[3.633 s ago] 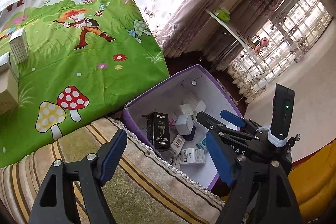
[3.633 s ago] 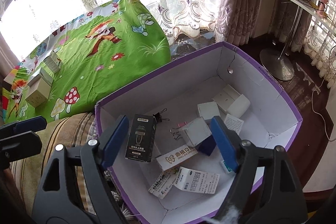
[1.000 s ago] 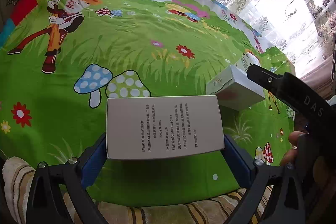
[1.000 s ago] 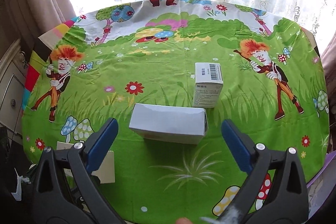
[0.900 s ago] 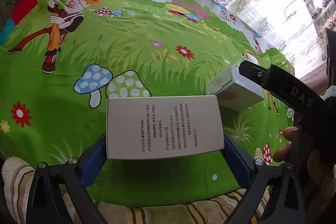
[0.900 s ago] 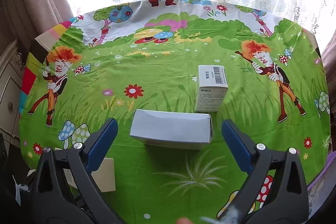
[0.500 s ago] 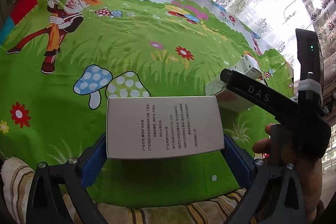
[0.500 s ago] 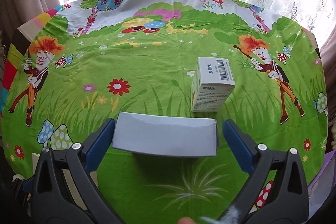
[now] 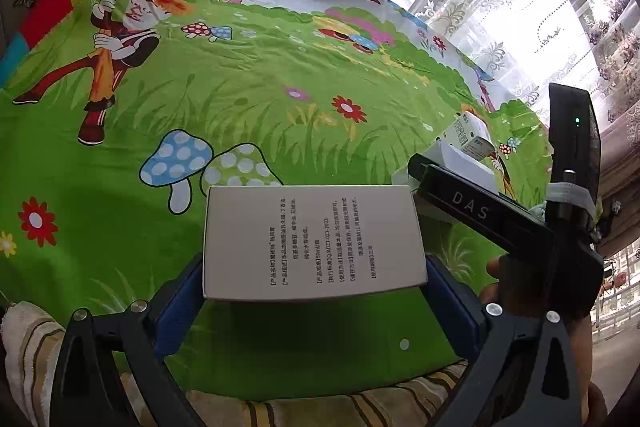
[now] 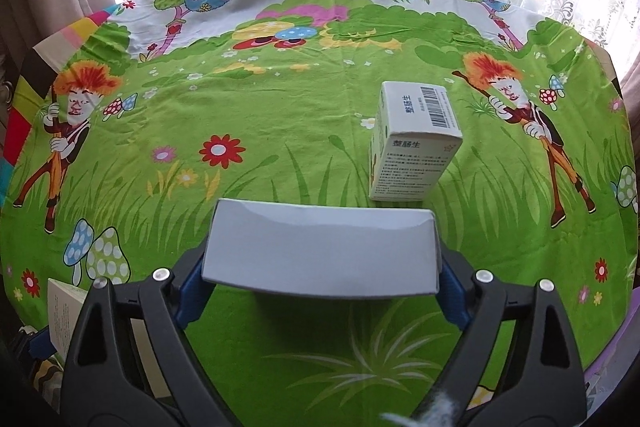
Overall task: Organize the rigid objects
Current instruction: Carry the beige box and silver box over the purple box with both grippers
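- Boxes lie on a green cartoon sheet (image 10: 280, 115); three show.
- Grey box (image 10: 320, 255) lies flat on the sheet, crosswise between the blue pads of the right gripper (image 10: 320, 279).
- Right gripper's jaws are closing with the grey box between them; both ends of the box sit right at the pads, but firm pressure cannot be told.
- Barcode box (image 10: 416, 143) stands upright on the sheet just behind the grey box's right end, slightly apart from it.
- Printed box (image 9: 312, 241), text side up, sits between the pads of the left gripper (image 9: 312, 295), which is clamped on its two short ends.
- From the left wrist view, the right gripper (image 9: 480, 211) lies to the right of the printed box, with a hand (image 9: 496, 279) on it.
- Striped cloth (image 9: 320, 411) borders the sheet's near edge.
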